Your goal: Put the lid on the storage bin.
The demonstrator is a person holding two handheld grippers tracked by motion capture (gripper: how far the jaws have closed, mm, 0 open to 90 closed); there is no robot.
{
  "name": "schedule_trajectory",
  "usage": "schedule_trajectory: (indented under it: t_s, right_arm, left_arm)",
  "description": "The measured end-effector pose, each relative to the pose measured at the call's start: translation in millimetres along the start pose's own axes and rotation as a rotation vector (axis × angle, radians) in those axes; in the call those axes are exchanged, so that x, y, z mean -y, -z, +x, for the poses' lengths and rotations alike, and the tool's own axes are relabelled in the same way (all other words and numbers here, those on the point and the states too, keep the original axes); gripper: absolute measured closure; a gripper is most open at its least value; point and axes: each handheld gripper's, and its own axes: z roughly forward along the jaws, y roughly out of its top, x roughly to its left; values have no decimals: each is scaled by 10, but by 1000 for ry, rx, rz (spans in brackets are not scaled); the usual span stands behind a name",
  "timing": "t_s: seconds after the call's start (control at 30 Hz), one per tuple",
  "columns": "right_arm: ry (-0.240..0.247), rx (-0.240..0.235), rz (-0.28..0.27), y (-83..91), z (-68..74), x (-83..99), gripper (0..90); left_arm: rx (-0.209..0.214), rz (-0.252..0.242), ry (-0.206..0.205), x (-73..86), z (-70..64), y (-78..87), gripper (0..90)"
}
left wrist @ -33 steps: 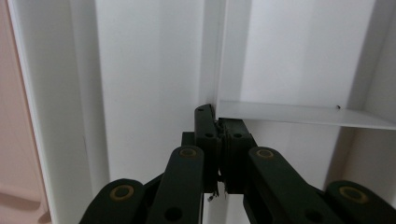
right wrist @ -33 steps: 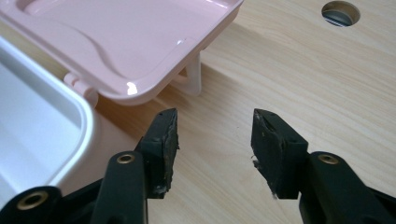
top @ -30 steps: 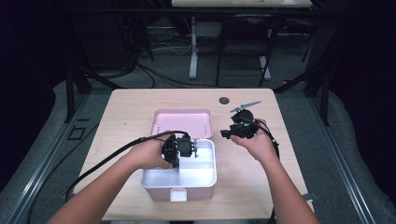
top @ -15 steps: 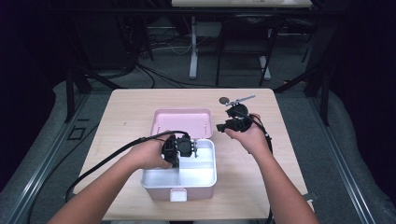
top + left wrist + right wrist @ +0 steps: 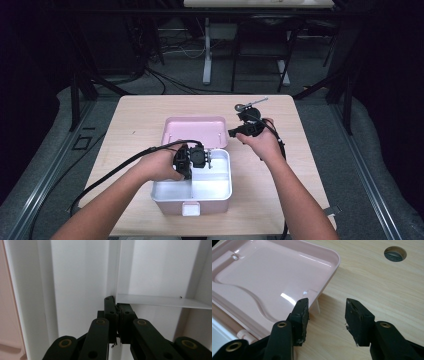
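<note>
Two grippers are working at a pink box (image 5: 192, 197) that is sitting in the lower middle of the high view, on a pale wooden surface (image 5: 135, 120). The box is pink on the outside and white inside, with thin white walls splitting it into parts. Its pink lid (image 5: 195, 131) is lying open and flat behind it, toward the middle of the frame, with a shiny, dished inside and a raised rim.

The left gripper (image 5: 196, 156) is sitting at the back edge of the box, just left of the frame's middle. In the left gripper view, its two black jaws are pressing tight together near the bottom middle, right where a white divider wall (image 5: 160, 300) is ending. I cannot tell if they are pinching anything.

The right gripper (image 5: 248, 121) is hovering just right of the lid, in the upper right of the high view. In the right gripper view, its jaws are spreading apart with nothing between them, above the bare wood beside the lid's corner (image 5: 335, 260). A round hole (image 5: 395, 253) is showing in the upper right of that view.
</note>
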Motion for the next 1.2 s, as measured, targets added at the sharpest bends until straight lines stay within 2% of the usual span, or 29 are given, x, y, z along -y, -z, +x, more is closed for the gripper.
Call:
schedule_trajectory:
  t_s: [0.17, 0.4, 0.47, 0.5, 0.53, 0.63, 0.7, 0.73, 0.87, 0.97, 1.2]
  right_arm:
    - [-25, -6, 15, -74, 8, -53, 533]
    - [-37, 10, 28, -162, 9, -92, 545]
    - [-41, 5, 30, -173, 9, -107, 545]
    - [-42, 41, 28, -183, 19, -115, 545]
    - [-42, 46, 25, -194, 21, -124, 545]
    - [-47, 12, 40, -219, 19, -152, 557]
    - [-56, 43, 40, -239, 37, -174, 566]
    - [-60, 5, 50, -243, 33, -188, 569]
    - [-54, 64, 50, -303, 90, -231, 599]
    - [-61, 54, 60, -358, 118, -257, 620]
    - [-90, 93, 78, -486, 120, -275, 658]
  left_arm:
    - [-1, 1, -2, 0, 0, 0, 874]
    - [-6, 0, -1, 0, -1, 0, 874]
    - [5, -1, 1, 0, 1, 2, 874]
    - [5, 0, 0, -1, 2, 2, 874]
    - [5, 1, -1, -1, 4, 2, 874]
    - [3, 2, -2, -1, 4, 3, 874]
    - [4, 2, -2, -1, 5, 4, 874]
    - [3, 2, -3, -1, 5, 4, 874]
    - [4, 2, -2, -1, 5, 3, 874]
    - [6, 2, -2, -1, 6, 2, 874]
    - [11, 0, -2, -1, 11, 1, 875]
